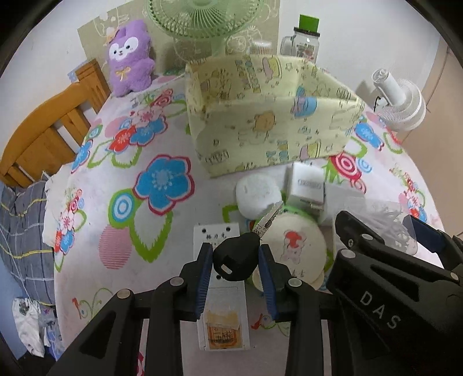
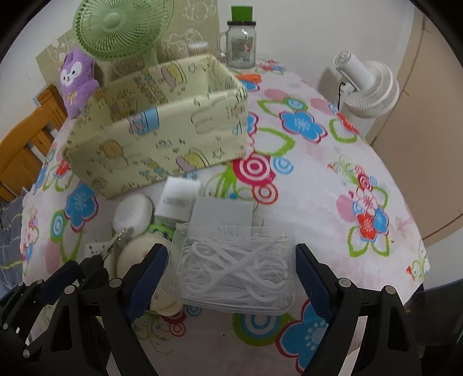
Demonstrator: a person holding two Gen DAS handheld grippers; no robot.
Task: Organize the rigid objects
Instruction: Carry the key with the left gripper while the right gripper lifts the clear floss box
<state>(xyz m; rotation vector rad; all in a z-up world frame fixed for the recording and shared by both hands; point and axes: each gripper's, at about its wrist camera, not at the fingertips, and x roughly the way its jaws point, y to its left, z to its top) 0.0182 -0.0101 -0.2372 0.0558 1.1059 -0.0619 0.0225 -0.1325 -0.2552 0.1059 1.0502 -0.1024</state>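
My left gripper [image 1: 235, 260] is shut on the black head of a key [image 1: 235, 259], whose metal blade points up and away over a round cream case [image 1: 292, 240]. My right gripper [image 2: 231, 269] is open, its fingers on either side of a clear box of white floss picks [image 2: 234, 272], not touching it. A yellow patterned fabric box [image 1: 269, 115] stands open behind the pile; it also shows in the right wrist view [image 2: 162, 127]. A white round pad [image 1: 257, 195], a white cube box [image 1: 306, 185] and a white card [image 1: 222, 289] lie near the key.
The flowered tablecloth [image 1: 130, 188] covers the round table. A green fan [image 1: 202, 17], a purple plush [image 1: 130, 57], a glass jar with a green lid [image 1: 303, 40] and a white fan [image 1: 399, 98] stand at the back. A wooden chair [image 1: 46, 130] is at the left.
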